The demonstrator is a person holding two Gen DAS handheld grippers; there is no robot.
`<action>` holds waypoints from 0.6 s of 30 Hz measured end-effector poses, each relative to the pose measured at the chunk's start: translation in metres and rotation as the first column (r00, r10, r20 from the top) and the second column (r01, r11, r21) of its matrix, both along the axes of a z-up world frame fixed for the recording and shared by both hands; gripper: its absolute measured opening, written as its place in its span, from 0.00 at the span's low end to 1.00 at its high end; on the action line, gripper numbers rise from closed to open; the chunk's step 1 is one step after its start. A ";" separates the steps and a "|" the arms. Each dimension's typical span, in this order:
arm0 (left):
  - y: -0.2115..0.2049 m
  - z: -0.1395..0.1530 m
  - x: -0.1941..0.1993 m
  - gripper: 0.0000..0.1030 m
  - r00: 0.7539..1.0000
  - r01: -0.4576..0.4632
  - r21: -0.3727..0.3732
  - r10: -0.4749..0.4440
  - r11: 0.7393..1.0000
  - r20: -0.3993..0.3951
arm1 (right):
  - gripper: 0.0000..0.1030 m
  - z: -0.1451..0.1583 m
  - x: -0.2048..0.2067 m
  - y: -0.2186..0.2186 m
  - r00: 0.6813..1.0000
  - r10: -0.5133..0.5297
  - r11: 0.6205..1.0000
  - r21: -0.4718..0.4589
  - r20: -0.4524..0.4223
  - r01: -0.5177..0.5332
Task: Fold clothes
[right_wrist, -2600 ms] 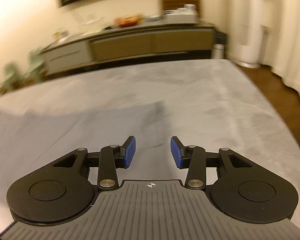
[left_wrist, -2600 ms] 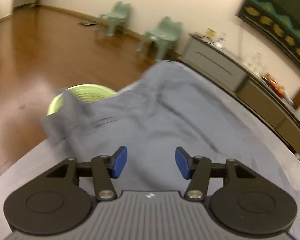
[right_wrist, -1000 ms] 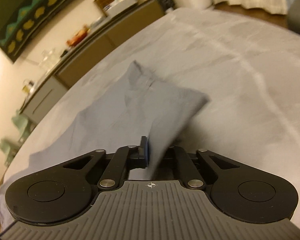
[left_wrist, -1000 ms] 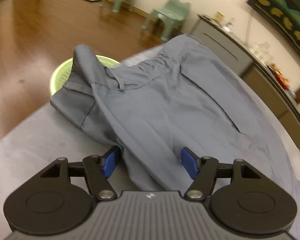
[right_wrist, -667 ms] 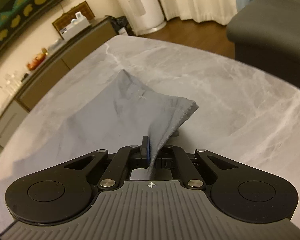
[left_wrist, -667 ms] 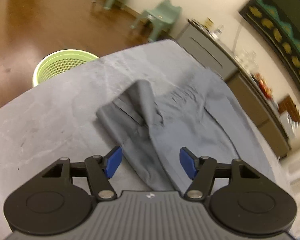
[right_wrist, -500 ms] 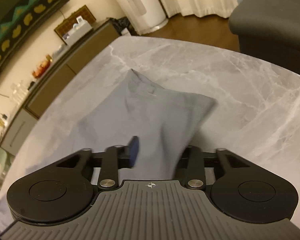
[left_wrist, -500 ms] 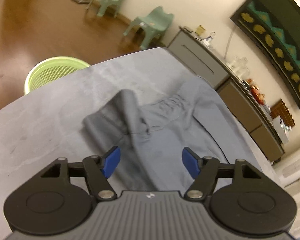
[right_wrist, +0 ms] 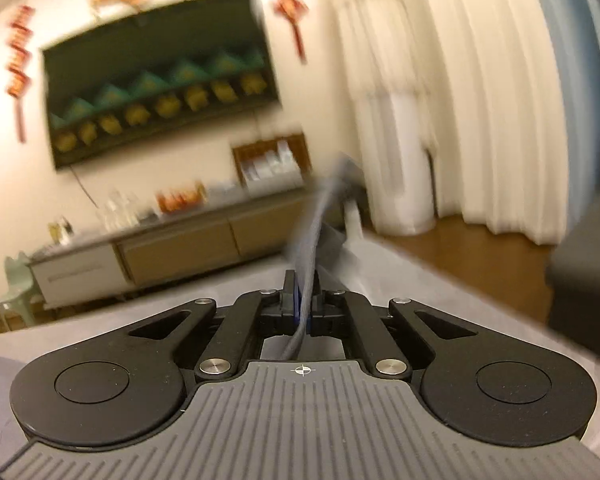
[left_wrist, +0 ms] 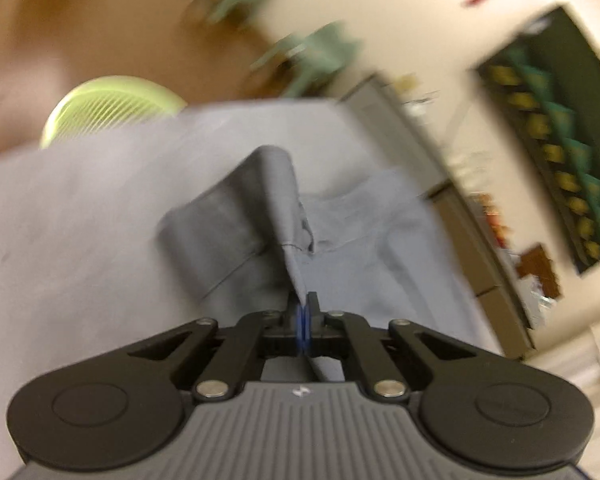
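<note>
Grey trousers lie spread on the grey marble table in the left wrist view, their waistband end bunched and folded over. My left gripper is shut on a raised ridge of that cloth, which pulls up into the blue pads. In the right wrist view my right gripper is shut on another edge of the trousers, which stands up in a blurred strip ahead of the fingers, lifted off the table. Both views are motion-blurred.
A green mesh basket stands on the wooden floor past the table's far left edge, with green chairs behind. A long sideboard runs along the wall, white curtains at right, a dark sofa at far right.
Both grippers have shut on the trousers: the left, wide open before, now pinches a fold; the right briefly opened, closed again on the cloth and rose, tipping its view up toward the wall.
</note>
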State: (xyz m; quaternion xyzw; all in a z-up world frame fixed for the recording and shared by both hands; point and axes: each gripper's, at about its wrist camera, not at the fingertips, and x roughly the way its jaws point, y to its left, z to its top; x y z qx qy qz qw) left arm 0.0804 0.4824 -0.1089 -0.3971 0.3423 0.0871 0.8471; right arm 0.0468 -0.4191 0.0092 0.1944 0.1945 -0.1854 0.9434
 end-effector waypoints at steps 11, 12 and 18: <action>-0.015 -0.011 0.001 0.03 0.996 -0.008 0.098 0.017 0.995 -0.091 | 0.04 -0.056 0.022 -0.054 0.971 -0.024 0.960 0.265 -0.238 0.089; -0.016 -0.010 0.001 0.04 0.996 -0.005 0.107 0.015 0.994 -0.093 | 0.08 -0.056 0.021 -0.055 0.969 -0.039 0.956 0.273 -0.243 0.106; -0.021 -0.006 0.003 0.06 0.994 0.006 0.138 0.009 0.990 -0.106 | 0.35 -0.040 0.002 -0.063 0.966 -0.134 0.956 0.229 -0.222 0.185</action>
